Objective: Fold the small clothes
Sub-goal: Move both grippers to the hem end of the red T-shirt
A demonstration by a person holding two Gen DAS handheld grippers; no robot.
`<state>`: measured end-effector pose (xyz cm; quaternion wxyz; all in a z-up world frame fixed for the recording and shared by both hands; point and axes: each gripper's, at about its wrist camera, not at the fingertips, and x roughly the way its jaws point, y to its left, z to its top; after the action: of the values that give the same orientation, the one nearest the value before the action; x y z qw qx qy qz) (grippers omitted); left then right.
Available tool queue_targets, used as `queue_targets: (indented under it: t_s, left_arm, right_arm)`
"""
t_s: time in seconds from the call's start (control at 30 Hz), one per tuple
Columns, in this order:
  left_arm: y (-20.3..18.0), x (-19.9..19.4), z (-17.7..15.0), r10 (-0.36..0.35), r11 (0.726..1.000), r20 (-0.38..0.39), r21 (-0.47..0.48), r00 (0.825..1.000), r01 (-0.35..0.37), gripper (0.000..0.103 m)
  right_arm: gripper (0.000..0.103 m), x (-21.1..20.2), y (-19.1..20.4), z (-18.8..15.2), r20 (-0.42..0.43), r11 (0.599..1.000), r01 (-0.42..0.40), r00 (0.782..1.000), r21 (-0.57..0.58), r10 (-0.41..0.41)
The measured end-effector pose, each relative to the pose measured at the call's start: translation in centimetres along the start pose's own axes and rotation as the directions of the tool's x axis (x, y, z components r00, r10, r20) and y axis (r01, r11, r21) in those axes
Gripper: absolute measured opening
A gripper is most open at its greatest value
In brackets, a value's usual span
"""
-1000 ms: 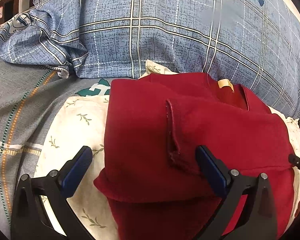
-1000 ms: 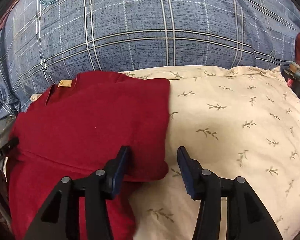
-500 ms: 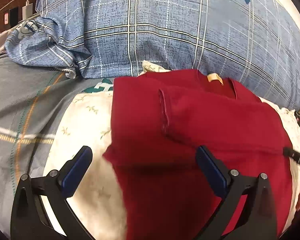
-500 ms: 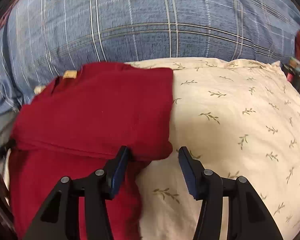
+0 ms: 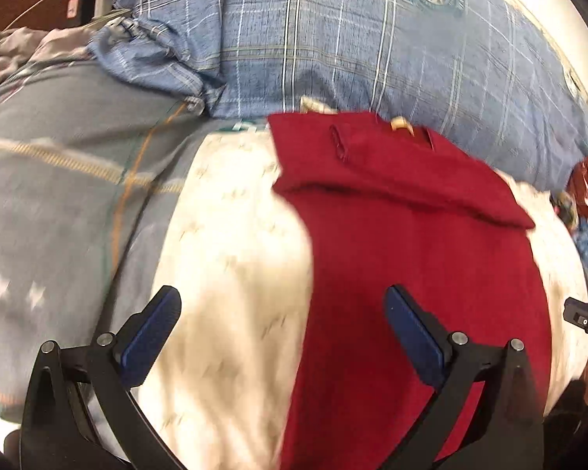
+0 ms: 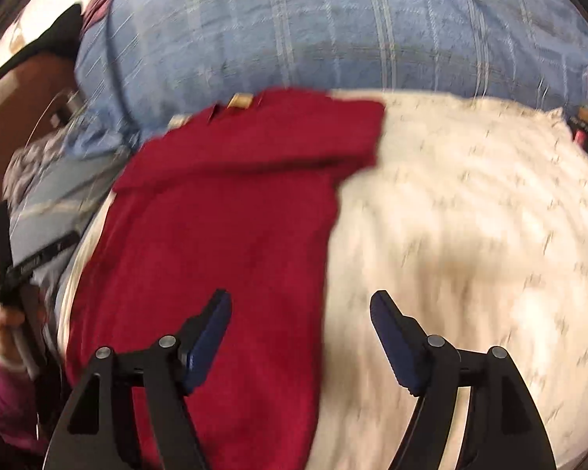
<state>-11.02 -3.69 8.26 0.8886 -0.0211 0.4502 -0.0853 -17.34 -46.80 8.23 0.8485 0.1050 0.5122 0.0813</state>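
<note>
Red garment (image 5: 411,243): is lying flat on the cream leaf-print pillow (image 5: 231,258), with its upper part folded down across itself so that a thick doubled band is running along the top. A folded-in sleeve hem and a tan neck label (image 5: 400,122) are showing at the far edge. In the right wrist view the garment (image 6: 223,227) is occupying the left half of the pillow (image 6: 470,235), and its long lower panel is extending toward the camera.

Left gripper (image 5: 282,337): is hovering above the garment's left edge with its blue-padded fingers (image 5: 411,337) spread wide. Nothing is sitting between them; one finger is over bare pillow, the other over red cloth. No cloth is being pinched.

Right gripper (image 6: 300,337): its jaws have just been opening and are standing apart, empty. Its left finger (image 6: 205,344) is over the red cloth and its right finger is over the pillow, with the garment's right edge passing between them, below the pads.

Blue plaid bedding (image 5: 352,39): is bulging behind the pillow, touching the garment's far edge, with a round crest printed near the top.

Grey striped sheet (image 5: 58,196): is lying to the left of the pillow.

Person's hand (image 6: 8,325): is showing at the left border of the right wrist view, in a pink sleeve, wrapped around the handle of the other tool.

Image quality: both views are showing motion blur, most strongly on the pillow print.
</note>
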Motion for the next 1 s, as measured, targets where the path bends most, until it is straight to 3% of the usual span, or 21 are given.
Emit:
queue_targets:
  t_s: [0.17, 0.23, 0.27, 0.33, 0.47, 0.63, 0.77, 0.83, 1.0]
  left_arm:
    - [0.8, -1.2, -3.5, -0.032, 0.999, -0.076, 0.004, 0.997, 0.032, 0.103]
    - [1.1, -1.5, -4.7, -0.050, 0.999, -0.107, -0.021, 0.993, 0.048, 0.103]
    - [1.2, -1.5, -5.1, -0.058, 0.998, -0.116, -0.030, 0.992, 0.055, 0.103]
    - [1.1, -1.7, -5.8, -0.066, 0.997, -0.131, -0.035, 0.989, 0.062, 0.103]
    - [1.0, -2.7, -6.8, -0.075, 0.997, -0.153, -0.024, 0.985, 0.072, 0.103]
    - [0.9, -3.8, -8.4, -0.078, 0.997, -0.183, 0.009, 0.980, 0.081, 0.103]
    - [0.6, -3.8, -9.5, -0.111, 0.993, -0.232, 0.008, 0.966, 0.116, 0.103]
    - [0.5, -3.6, -9.9, -0.122, 0.992, -0.256, 0.011, 0.959, 0.129, 0.103]
    - [0.4, -3.2, -10.3, -0.145, 0.989, -0.264, -0.028, 0.953, 0.143, 0.103]
  right_arm:
    - [0.070, 0.5, 0.0, -3.8, -0.065, 0.999, -0.045, 0.997, 0.012, 0.046]
    - [0.059, 1.5, 0.0, -4.9, -0.111, 0.999, -0.045, 0.993, 0.015, 0.047]
    - [0.054, 1.7, 0.4, -5.4, -0.095, 1.000, -0.008, 0.995, -0.016, 0.006]
    - [0.009, 1.4, 1.2, -5.6, -0.070, 0.997, 0.029, 0.997, -0.068, -0.034]
    - [0.009, 0.3, 2.2, -5.7, -0.044, 0.987, 0.058, 0.997, -0.151, -0.066]
    - [0.008, -0.3, 0.8, -6.1, -0.053, 0.993, 0.051, 0.997, -0.106, -0.057]
    - [0.022, -0.4, -0.9, -7.5, -0.129, 0.997, -0.078, 0.988, 0.027, 0.081]
    - [0.037, -0.5, -1.5, -8.3, -0.151, 0.987, -0.144, 0.976, 0.072, 0.154]
    - [0.042, -0.5, -1.3, -10.3, -0.181, 0.974, -0.217, 0.957, 0.065, 0.225]
